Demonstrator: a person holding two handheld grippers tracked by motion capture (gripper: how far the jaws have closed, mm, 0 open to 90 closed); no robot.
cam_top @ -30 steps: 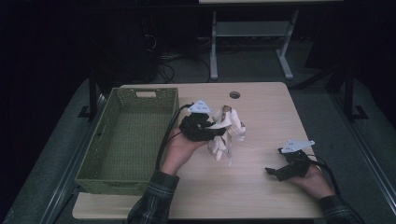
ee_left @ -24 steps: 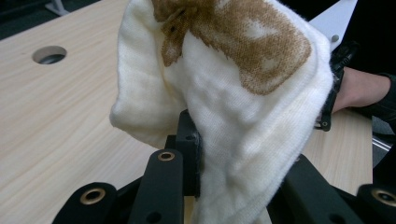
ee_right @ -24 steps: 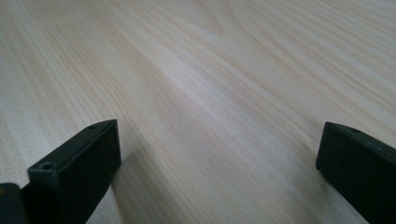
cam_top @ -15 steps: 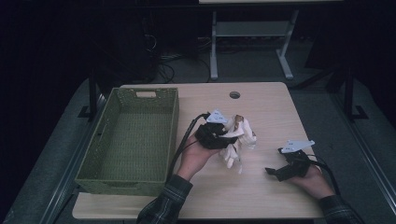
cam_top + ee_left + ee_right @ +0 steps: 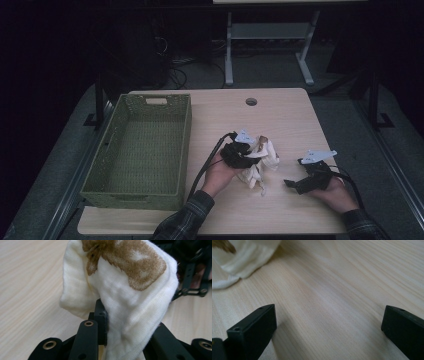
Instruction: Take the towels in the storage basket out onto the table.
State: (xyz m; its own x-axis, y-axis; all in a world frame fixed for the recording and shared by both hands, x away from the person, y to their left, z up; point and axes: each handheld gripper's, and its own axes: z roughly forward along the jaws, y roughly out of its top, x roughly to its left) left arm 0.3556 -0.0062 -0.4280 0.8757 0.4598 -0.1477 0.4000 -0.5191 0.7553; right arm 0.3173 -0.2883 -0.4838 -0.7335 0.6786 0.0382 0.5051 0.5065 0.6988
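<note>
Left tool [image 5: 246, 154] was clamped on a cream sock [image 5: 260, 162] with a brown patch. In the left gripper view the fabric [image 5: 130, 297] ran down between the 2 jaws and covered most of them, so the pinch point itself was hidden. The sock sat mid-worktop, right of the green wicker basket [image 5: 140, 150] and well apart from it. From the high view I couldn't tell how much of it hung lifted and how much rested on the worktop [image 5: 280, 115] (dim lighting, and the hand [image 5: 220, 175] blocked part of it).

Right tool [image 5: 292, 184] was near the right front of the worktop, jaws set wide with nothing between them. The right gripper view showed bare wood grain between the jaws; both jaws were cut off by the frame's lower edge. A corner of the sock [image 5: 242, 260] showed at top left of that view, blurred and cropped, apart from the jaws.

The basket's interior looked empty, though its near wall hid the front floor strip. Room behind the worktop was too dark to read.
</note>
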